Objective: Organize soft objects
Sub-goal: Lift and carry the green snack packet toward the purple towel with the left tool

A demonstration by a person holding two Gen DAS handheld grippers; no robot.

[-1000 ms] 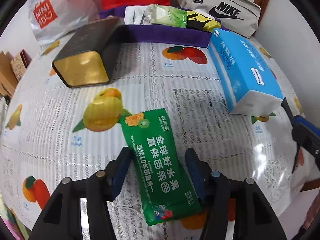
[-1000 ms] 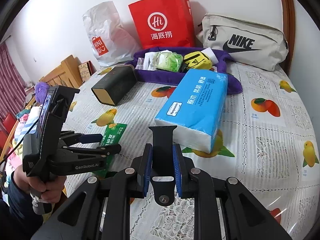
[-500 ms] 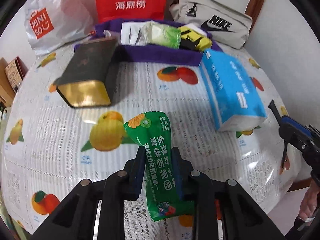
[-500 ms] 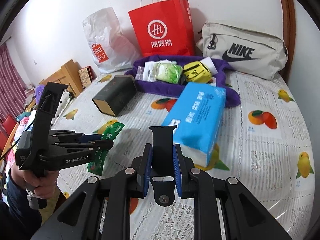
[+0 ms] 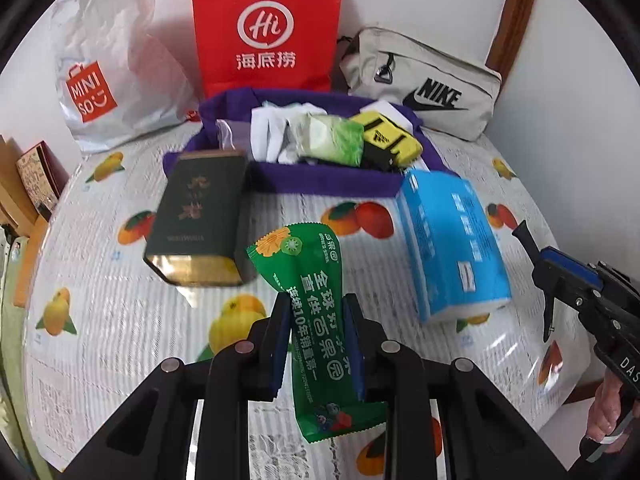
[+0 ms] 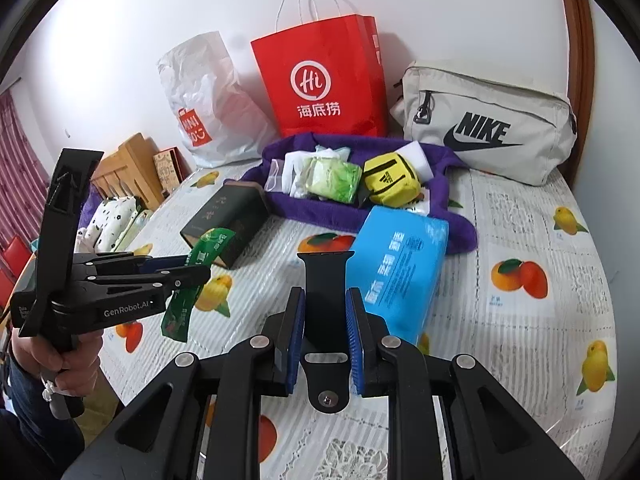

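Now left gripper [image 5: 318, 344] pinching crinkly green foil snack packet [image 5: 320, 320], lifted clear of fruit-print tablecloth [image 5: 120, 320], near dark rectangular tin [image 5: 198, 218]. Right gripper [image 6: 325, 342] clamped on black rubbery watch strap [image 6: 325, 304], beside blue plastic-wrapped tissue pack [image 6: 400, 264].

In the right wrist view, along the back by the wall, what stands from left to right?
White Miniso bag → red paper bag → beige Nike pouch.
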